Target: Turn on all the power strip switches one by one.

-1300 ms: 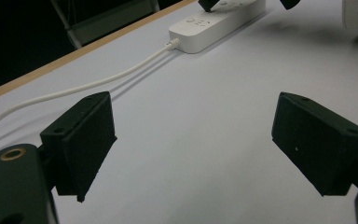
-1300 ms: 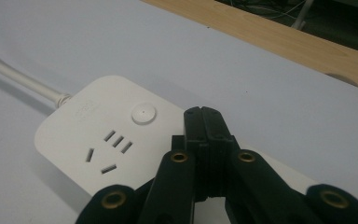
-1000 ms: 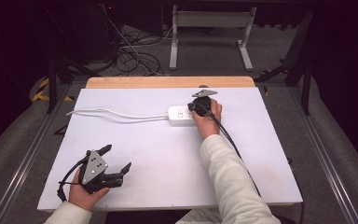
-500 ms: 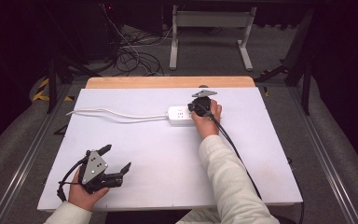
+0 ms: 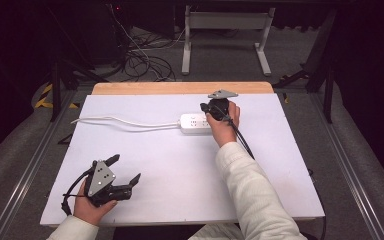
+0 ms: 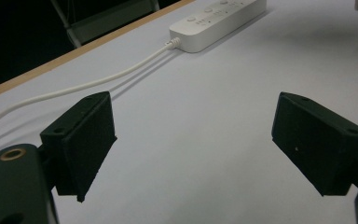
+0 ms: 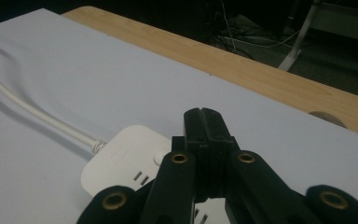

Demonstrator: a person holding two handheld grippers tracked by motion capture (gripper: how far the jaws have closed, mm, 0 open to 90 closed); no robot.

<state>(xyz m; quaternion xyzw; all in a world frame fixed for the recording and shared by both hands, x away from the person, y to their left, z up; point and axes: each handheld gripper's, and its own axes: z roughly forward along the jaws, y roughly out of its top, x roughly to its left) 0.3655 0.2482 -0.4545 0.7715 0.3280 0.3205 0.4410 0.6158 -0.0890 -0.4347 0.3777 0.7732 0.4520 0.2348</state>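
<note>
Right gripper view: closed gripper [image 7: 204, 122] above power strip [image 7: 121, 161]

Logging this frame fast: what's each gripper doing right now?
Left gripper: open, empty, near the table's front edge.
Right gripper: shut, nothing between its jaws, over the power strip.

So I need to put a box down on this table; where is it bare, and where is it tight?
The table is bare in the middle, between the left gripper and the power strip, and across the near right beside the sleeve. It is crowded where the shut right gripper hangs over the strip and the white cord runs left.
</note>
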